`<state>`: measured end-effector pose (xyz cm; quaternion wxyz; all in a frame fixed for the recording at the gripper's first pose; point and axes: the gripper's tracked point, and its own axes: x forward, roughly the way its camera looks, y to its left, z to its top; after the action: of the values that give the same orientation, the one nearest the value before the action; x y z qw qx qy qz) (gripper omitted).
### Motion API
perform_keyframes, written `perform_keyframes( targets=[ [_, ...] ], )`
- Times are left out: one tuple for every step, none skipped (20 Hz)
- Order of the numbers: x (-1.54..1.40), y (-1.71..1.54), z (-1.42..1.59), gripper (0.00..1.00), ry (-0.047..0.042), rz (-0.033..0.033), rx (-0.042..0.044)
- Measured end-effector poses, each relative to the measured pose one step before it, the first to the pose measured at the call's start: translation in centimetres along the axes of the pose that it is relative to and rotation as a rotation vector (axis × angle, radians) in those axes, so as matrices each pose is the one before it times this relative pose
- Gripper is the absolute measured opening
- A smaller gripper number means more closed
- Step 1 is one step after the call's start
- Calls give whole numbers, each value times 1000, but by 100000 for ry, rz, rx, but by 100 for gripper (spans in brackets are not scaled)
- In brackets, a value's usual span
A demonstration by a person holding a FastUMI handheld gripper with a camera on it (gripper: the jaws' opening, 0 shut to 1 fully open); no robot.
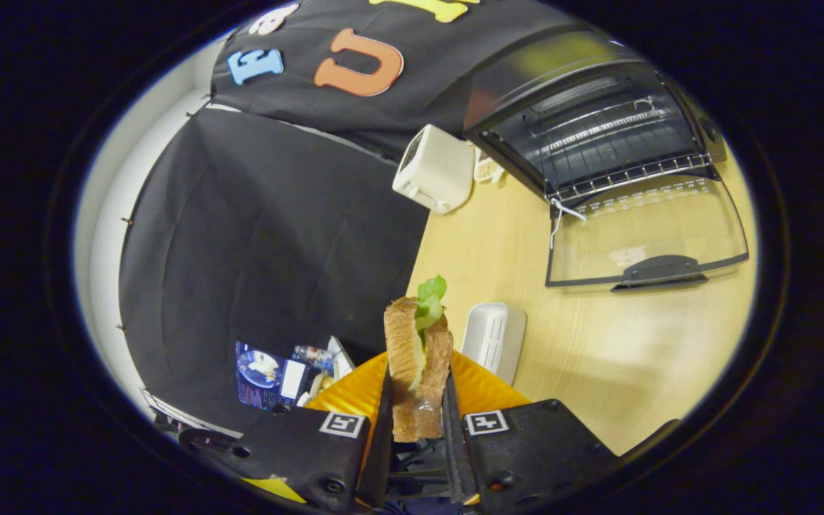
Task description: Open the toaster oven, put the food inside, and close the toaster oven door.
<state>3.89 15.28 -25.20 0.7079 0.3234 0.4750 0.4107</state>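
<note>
The gripper (418, 418) is clamped on a sandwich (419, 365), one finger pressed against each slice of brown bread, so the food stands on edge between them with its long axis running straight ahead along the fingers and a leaf of green lettuce poking out at the far end. Just under the sandwich and the fingers sits an orange plate (487, 390) with a fluted rim, which seems to be where the food came from, and the sandwich looks lifted off it. Taking the sandwich as the landmark: just to its right, beside the plate, lies a small white ribbed object (494, 336) on the wooden table (598, 343); I cannot tell what it is. Further ahead and to the right of the sandwich is the toaster oven (591, 129), its glass door (644, 229) already folded down flat toward the gripper with the handle at the near edge, the wire rack (619, 154) showing inside the cavity. Ahead of the sandwich and to the left of the oven stands a white pop-up toaster (435, 170). The opening step appears finished; the carry is in hand. The coming move turns on this: the oven mouth lies ahead and off to the right of the fingers, so the sandwich must swing right, pass over the lowered door and go onto the rack.
</note>
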Motion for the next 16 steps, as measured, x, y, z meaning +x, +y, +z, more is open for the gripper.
perform_keyframes(
  targets=[
    [-471,-604,806,38,-3734,-675,103],
    [-303,-713,905,38,-3102,-848,217],
    [-251,-719,614,38,-2673,-565,744],
    [-108,-523,702,38,-2342,656,1067],
    [-300,-656,1045,38,-3852,1091,2173],
    [-208,-832,1052,38,-3468,177,2787],
    [-336,-965,974,38,-3652,-659,2428],
    [-77,-1241,1099,38,-3104,-1717,3205],
    [-41,-1053,683,37,-2122,-901,3200],
    [215,-813,1073,38,-3021,523,3457],
    [232,-600,892,38,-2234,980,1841],
    [169,-882,1010,38,-3186,-408,1344],
    [188,-649,973,38,-3983,-697,220],
    [426,-498,1151,38,-4600,-134,25],
    [268,-376,997,38,-4142,77,268],
    [414,-303,705,37,-2654,149,989]
  ],
)
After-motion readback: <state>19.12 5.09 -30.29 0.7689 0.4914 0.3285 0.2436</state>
